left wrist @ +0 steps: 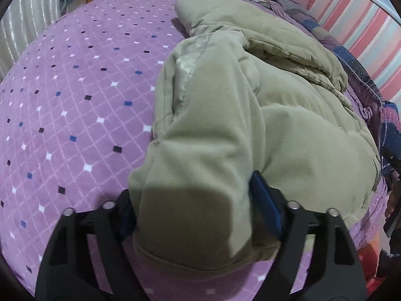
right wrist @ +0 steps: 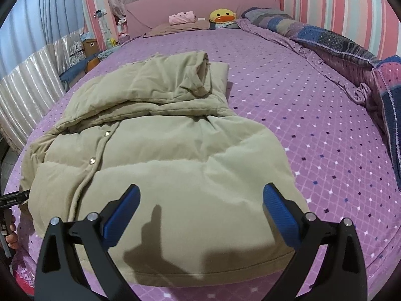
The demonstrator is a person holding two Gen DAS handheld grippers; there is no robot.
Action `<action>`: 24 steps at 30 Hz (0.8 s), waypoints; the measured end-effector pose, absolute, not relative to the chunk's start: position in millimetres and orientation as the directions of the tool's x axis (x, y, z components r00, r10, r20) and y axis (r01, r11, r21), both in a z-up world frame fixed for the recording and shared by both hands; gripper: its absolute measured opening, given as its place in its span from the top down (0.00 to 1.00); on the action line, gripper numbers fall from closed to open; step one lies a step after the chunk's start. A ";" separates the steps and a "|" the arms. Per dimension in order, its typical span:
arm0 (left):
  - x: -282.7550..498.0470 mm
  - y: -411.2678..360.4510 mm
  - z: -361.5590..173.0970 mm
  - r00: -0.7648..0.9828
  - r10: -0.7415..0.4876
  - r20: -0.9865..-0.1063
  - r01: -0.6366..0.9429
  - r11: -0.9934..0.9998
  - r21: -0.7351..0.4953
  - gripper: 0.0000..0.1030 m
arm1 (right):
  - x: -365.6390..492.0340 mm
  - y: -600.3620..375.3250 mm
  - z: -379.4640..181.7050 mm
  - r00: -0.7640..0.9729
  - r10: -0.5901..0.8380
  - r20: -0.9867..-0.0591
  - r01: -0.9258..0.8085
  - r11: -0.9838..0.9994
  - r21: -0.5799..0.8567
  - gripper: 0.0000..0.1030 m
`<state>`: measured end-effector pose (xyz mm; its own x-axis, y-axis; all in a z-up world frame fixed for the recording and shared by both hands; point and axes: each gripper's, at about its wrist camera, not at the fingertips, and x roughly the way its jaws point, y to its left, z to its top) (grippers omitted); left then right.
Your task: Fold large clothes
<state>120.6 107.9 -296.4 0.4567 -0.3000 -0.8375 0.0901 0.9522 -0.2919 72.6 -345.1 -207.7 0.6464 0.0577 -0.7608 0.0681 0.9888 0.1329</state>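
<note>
A beige padded jacket [right wrist: 165,155] lies spread on a purple bedspread with a diamond pattern [right wrist: 300,115], snap buttons up its front, hood toward the headboard. My left gripper [left wrist: 193,210] has its jaws wide around a thick beige sleeve [left wrist: 200,150] that fills the gap between the blue pads [left wrist: 265,203]; whether it presses the sleeve is unclear. The sleeve lies across the jacket body [left wrist: 313,135]. My right gripper [right wrist: 200,208] is open and empty, hovering over the jacket's hem near the bed's front edge.
A crumpled patchwork quilt [right wrist: 351,50] lies along the bed's right side. A yellow duck toy [right wrist: 223,16] and a pink cloth [right wrist: 181,17] sit by the pink headboard. Boxes and clutter [right wrist: 87,47] stand left of the bed by a silvery curtain.
</note>
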 end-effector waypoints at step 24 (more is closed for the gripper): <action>121.5 86.9 -291.4 0.415 -0.227 -0.881 0.099 0.974 -0.204 0.44 | 65.2 -433.1 -279.7 0.552 0.249 -0.796 0.076 0.935 0.345 0.13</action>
<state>121.5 86.9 -291.4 0.4154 -0.2270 -0.8808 0.0992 0.9739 -0.2041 65.2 -433.1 -279.7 0.5523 0.2491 -0.7956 0.0757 0.9354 0.3454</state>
